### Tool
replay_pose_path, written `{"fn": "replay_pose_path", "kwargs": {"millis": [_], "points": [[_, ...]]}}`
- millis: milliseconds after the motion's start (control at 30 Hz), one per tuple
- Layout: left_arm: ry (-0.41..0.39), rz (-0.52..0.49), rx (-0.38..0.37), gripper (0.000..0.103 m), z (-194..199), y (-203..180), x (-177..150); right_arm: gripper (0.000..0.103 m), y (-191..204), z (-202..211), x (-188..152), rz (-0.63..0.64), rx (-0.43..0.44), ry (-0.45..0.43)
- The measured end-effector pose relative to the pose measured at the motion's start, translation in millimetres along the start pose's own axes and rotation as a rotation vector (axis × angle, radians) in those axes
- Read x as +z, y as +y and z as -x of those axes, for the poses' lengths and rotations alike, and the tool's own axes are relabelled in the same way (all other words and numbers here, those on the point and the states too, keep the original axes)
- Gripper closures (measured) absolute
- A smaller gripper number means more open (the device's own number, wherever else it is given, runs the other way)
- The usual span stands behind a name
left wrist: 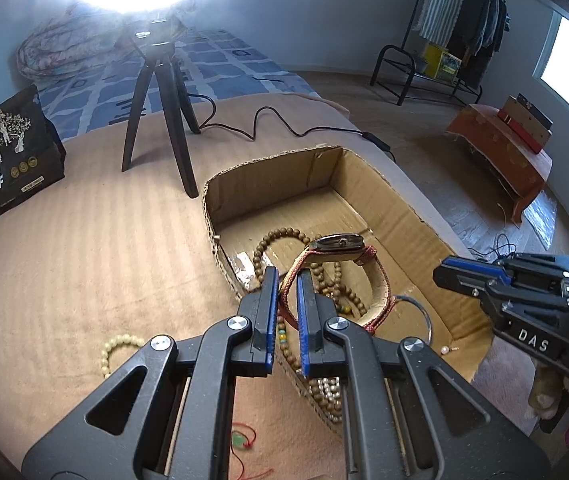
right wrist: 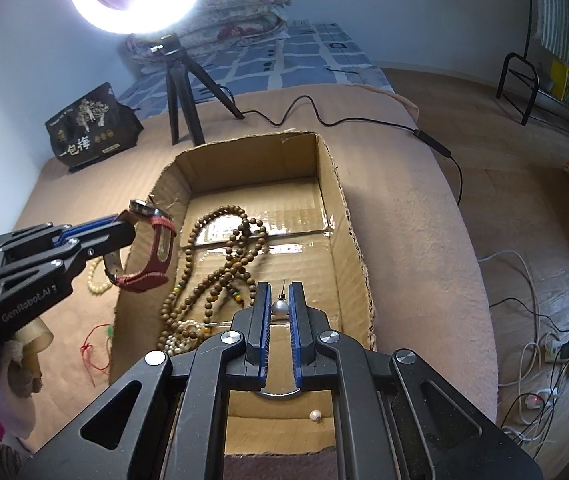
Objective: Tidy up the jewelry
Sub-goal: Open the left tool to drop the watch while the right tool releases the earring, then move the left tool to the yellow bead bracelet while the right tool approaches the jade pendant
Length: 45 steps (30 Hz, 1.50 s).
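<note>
Two pieces held: my left tool (left wrist: 284,276) grips the red-strapped wristwatch (right wrist: 152,248), my right tool (right wrist: 280,292) pinches a white pearl earring (right wrist: 279,307); both, I judge, need lowering into the open brown cardboard box (right wrist: 336,208).

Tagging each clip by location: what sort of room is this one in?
Most likely a bedroom at home. The cardboard box sits on a bed with a folded quilt at its head, and a clothes rack stands by the wall.

Black tripod (right wrist: 180,92) beside black snack bag (right wrist: 90,128) on tan blanket (right wrist: 404,220)
</note>
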<state>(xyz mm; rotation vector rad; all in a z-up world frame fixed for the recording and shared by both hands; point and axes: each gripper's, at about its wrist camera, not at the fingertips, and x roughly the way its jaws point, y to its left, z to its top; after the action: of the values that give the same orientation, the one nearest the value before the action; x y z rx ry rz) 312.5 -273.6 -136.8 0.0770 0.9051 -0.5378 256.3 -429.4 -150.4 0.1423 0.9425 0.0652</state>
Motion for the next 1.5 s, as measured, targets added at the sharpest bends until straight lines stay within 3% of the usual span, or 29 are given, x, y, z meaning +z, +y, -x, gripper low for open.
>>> {"fn": "replay_pose_path", "kwargs": {"millis": [567, 633, 700, 733, 767, 1500], "points": [[0.029, -0.018, -0.016, 0.095, -17, -7, 4, 0.095, -3, -8, 1, 0.001, -0.015, 0.013], [0.031, -0.018, -0.009, 0.092, -18, -6, 4, 0.082, -4, -8, 1, 0.0, -0.017, 0.016], [0.028, -0.014, -0.012, 0.089, -16, -6, 5, 0.051, -3, -6, 0, 0.004, -0.024, 0.005], [0.026, -0.013, -0.01, 0.086, -15, -6, 5, 0.048, -2, -3, 0, 0.008, -0.03, -0.007], [0.02, -0.011, -0.01, 0.081, -13, -6, 5, 0.047, -2, -2, -1, 0.011, -0.033, -0.01], [-0.027, 0.015, -0.011, 0.081, 28, 8, 2, 0.047, 25, 23, -5, 0.041, -0.024, -0.034]]}}
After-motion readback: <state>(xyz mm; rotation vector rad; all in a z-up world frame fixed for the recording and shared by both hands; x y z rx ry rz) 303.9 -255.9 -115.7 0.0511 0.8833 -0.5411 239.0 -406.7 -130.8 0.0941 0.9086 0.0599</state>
